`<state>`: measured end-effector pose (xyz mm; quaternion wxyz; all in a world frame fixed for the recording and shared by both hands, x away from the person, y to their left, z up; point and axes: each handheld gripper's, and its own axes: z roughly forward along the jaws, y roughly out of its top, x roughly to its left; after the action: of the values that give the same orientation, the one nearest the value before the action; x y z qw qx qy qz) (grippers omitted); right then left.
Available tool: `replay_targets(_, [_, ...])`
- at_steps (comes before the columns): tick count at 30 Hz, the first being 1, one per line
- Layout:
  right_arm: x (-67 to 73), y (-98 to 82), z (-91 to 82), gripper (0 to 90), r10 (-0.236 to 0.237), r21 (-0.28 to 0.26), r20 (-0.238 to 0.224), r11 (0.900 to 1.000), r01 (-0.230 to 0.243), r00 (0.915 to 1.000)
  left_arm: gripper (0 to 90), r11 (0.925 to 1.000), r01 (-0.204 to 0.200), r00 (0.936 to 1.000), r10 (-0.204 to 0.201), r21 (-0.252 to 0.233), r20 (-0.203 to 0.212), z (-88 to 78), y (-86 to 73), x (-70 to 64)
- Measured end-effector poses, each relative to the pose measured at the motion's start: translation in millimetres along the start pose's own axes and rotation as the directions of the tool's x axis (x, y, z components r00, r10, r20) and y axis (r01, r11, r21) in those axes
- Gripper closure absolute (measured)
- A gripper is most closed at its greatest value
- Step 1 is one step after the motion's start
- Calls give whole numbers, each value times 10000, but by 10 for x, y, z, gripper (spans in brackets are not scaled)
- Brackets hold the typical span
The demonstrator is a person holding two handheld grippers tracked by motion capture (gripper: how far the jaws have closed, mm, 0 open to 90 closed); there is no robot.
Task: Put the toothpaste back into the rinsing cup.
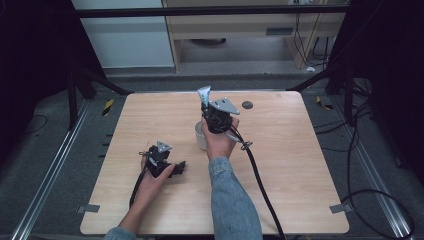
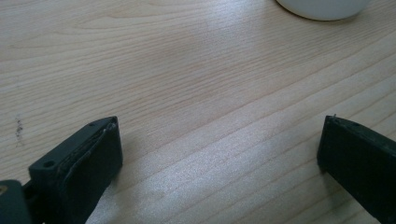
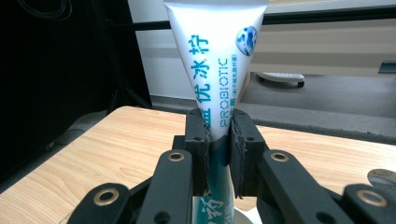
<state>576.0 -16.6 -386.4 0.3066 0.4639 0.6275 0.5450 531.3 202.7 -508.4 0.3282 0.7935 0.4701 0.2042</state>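
With our right gripper [image 3: 218,140] clamped on the toothpaste tube [image 3: 215,60] above the white cup [image 1: 201,136], we judged a plumb, slow descent best, while our left gripper [image 2: 219,154] rested, jaws spread and empty, on the table [image 1: 300,165].

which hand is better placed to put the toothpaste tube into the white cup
Right. The right gripper is shut on the toothpaste tube, just above the white cup; the left gripper rests open on the table.
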Motion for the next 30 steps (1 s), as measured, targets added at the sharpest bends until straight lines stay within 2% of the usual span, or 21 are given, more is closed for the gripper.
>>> replay_targets(30, [-39,-280,82,790,178,308,186,9994,-184,9997,0,10000,-52,10000,52,36,6,-2,1,7])
